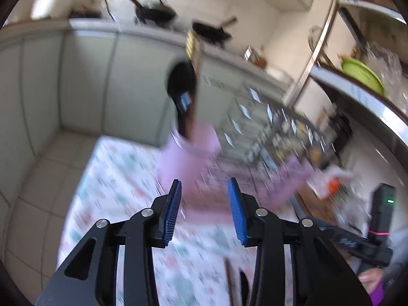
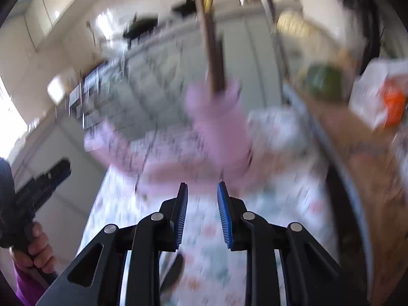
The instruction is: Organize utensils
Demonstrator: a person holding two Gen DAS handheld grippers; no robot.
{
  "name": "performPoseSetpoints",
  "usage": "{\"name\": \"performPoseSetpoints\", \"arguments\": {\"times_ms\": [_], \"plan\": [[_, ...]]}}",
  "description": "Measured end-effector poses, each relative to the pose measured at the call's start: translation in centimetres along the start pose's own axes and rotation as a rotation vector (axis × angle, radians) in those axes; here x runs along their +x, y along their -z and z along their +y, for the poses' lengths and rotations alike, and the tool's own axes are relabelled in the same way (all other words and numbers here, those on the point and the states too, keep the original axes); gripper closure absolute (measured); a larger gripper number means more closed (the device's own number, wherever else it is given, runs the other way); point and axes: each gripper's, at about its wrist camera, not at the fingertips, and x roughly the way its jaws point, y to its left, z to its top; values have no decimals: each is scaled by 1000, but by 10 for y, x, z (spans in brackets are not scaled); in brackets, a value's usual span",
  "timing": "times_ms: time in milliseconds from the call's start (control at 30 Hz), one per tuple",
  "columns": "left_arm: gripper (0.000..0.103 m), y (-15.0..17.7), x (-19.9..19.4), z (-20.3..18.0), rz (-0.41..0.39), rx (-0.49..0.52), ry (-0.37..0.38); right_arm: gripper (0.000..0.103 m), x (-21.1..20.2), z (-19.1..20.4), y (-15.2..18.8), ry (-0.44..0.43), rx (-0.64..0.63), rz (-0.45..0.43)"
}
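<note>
Both views are motion-blurred. A pink utensil holder (image 1: 193, 150) stands on a patterned cloth (image 1: 122, 178), with a black ladle (image 1: 182, 86) and a brown-handled utensil (image 1: 195, 58) upright in it. My left gripper (image 1: 204, 204) is open and empty just in front of the holder. In the right wrist view the holder (image 2: 216, 127) holds a brown handle (image 2: 213, 51). My right gripper (image 2: 202, 211) is open and empty near the holder's base. Dark utensils lie on the cloth beneath each gripper: one under the left (image 1: 242, 280), one under the right (image 2: 173, 270).
Pale cabinets (image 1: 89, 76) run behind the table, with black pans (image 1: 155, 12) on the counter. A green bowl (image 1: 362, 75) sits on a shelf at the right. A wire rack (image 1: 267, 132) stands behind the holder. A white and orange package (image 2: 382, 94) lies on a brown surface.
</note>
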Motion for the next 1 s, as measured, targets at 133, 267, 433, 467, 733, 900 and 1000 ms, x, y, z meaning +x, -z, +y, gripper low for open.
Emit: {"name": "performPoseSetpoints", "arguments": {"times_ms": [133,267,433,467,733,900,1000], "plan": [[66,23,22,-12,199,-1,50,81,18,1,26,-69,54,156],[81,42,54,-24,402,5,42,83,34,-5,47,-141,145,280],[82,65,85,-37,551,41,22,83,43,-8,58,-181,197,353],[82,68,91,-40,568,48,7,83,45,-7,59,-178,202,361],[83,90,129,-46,661,101,-80,80,57,-16,60,-180,274,402],[97,88,121,-36,614,57,-43,79,71,-14,59,-167,290,441],[97,77,104,-26,561,33,-20,79,82,-7,61,-150,278,468]]}}
